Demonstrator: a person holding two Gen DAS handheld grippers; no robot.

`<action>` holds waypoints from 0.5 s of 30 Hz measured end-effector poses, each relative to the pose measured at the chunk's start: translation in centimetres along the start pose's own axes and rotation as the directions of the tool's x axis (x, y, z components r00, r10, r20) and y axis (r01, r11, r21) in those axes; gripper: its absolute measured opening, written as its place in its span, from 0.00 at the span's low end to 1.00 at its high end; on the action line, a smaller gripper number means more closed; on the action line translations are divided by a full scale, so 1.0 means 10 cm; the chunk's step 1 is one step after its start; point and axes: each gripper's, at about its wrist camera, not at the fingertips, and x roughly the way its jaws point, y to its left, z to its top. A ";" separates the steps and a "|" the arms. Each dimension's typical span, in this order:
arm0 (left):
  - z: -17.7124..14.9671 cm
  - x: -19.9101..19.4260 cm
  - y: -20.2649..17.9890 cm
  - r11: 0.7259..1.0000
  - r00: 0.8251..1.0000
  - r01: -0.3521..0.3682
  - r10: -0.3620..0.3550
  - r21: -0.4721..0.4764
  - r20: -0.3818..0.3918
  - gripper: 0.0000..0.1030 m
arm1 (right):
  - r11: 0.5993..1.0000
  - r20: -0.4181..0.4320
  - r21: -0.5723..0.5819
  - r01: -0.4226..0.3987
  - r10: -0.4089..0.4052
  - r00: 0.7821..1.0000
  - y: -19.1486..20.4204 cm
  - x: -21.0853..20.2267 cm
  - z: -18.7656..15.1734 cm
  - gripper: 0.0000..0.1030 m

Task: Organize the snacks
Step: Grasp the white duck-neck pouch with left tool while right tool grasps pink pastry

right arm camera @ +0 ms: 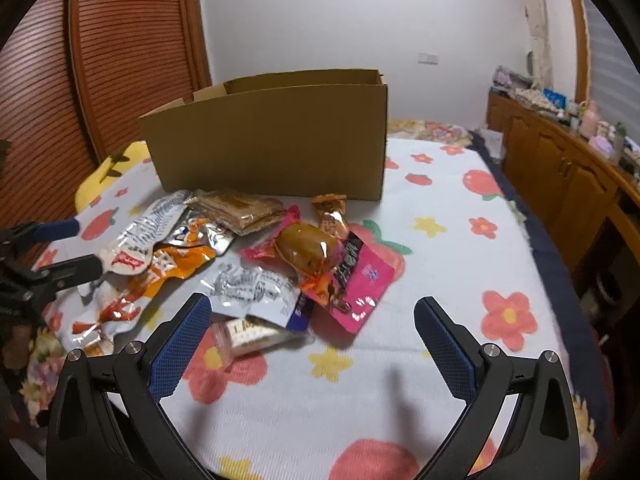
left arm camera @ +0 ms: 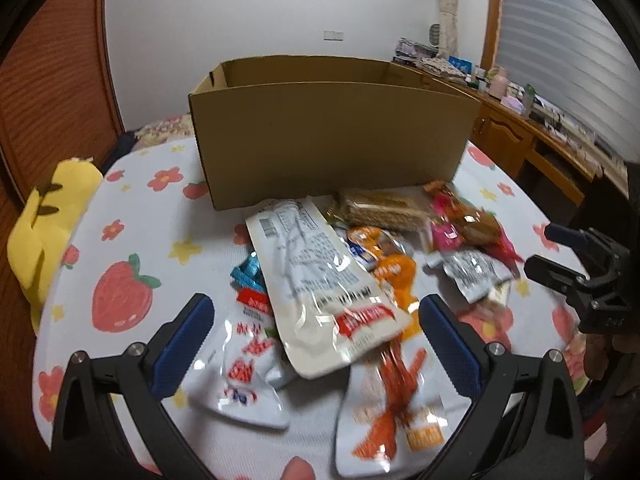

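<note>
Brown open-topped cardboard box (left arm camera: 332, 136) stood behind the heap of crinkly foil snack packets (left arm camera: 320, 276). Only the right wrist view showed bare flowered cloth (right arm camera: 460, 264) rightward. Left gripper (left arm camera: 316, 336) and right gripper (right arm camera: 312, 336) gaped wide, holding nothing.

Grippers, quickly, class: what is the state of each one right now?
Left gripper: open, holding nothing, fingers either side of the long white snack packet.
Right gripper: open, holding nothing, above the flowered cloth.

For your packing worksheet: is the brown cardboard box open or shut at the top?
Open. The brown cardboard box shows inner walls above its front rim, with no flaps over it. Its contents cannot be seen.
</note>
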 end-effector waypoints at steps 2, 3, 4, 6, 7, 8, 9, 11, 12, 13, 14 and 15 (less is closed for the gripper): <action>0.06 0.06 0.05 1.000 1.000 0.010 -0.010 -0.018 -0.006 0.99 | 1.000 -0.007 -0.014 -0.027 0.027 1.000 -0.03 0.04 0.08 0.96; 0.09 0.10 0.08 1.000 1.000 0.017 -0.017 -0.026 -0.013 0.98 | 0.999 -0.015 -0.023 -0.040 0.040 0.999 -0.03 0.07 0.13 0.94; 0.13 0.14 0.11 0.999 1.000 0.022 -0.022 -0.033 -0.022 0.98 | 0.998 -0.025 -0.036 -0.054 0.053 0.998 -0.04 0.11 0.18 0.92; 0.19 0.21 0.15 0.999 0.999 0.030 -0.031 -0.041 -0.033 0.98 | 0.995 -0.053 -0.056 -0.087 0.084 0.995 -0.06 0.21 0.29 0.85; 0.22 0.24 0.16 0.999 0.999 0.025 -0.027 -0.044 -0.037 0.98 | 0.992 -0.076 -0.066 -0.108 0.103 0.992 -0.07 0.28 0.36 0.83; 0.25 0.27 0.19 0.998 0.999 0.027 -0.029 -0.048 -0.041 0.98 | 0.990 -0.093 -0.074 -0.123 0.116 0.989 -0.06 0.32 0.40 0.80; 0.27 0.29 0.20 0.998 0.998 0.030 -0.033 -0.053 -0.044 0.98 | 0.986 -0.114 -0.088 -0.139 0.129 0.985 -0.06 0.38 0.45 0.78; 0.30 0.34 0.25 0.996 0.997 0.048 -0.053 -0.074 -0.056 0.98 | 0.978 -0.153 -0.126 -0.164 0.144 0.978 -0.01 0.47 0.51 0.73; 0.31 0.36 0.27 0.994 0.996 0.060 -0.066 -0.088 -0.065 0.98 | 0.973 -0.181 -0.149 -0.177 0.149 0.972 0.01 0.52 0.54 0.70; 0.32 0.38 0.29 0.993 0.995 0.069 -0.076 -0.097 -0.071 0.98 | 0.967 -0.209 -0.171 -0.189 0.152 0.966 0.04 0.57 0.55 0.68; 0.33 0.40 0.30 0.991 0.993 0.077 -0.086 -0.107 -0.079 0.97 | 0.961 -0.235 -0.188 -0.201 0.155 0.960 0.06 0.62 0.55 0.64; 0.33 0.42 0.32 0.990 0.992 0.082 -0.092 -0.114 -0.086 0.97 | 0.957 -0.255 -0.208 -0.204 0.148 0.955 0.08 0.66 0.55 0.61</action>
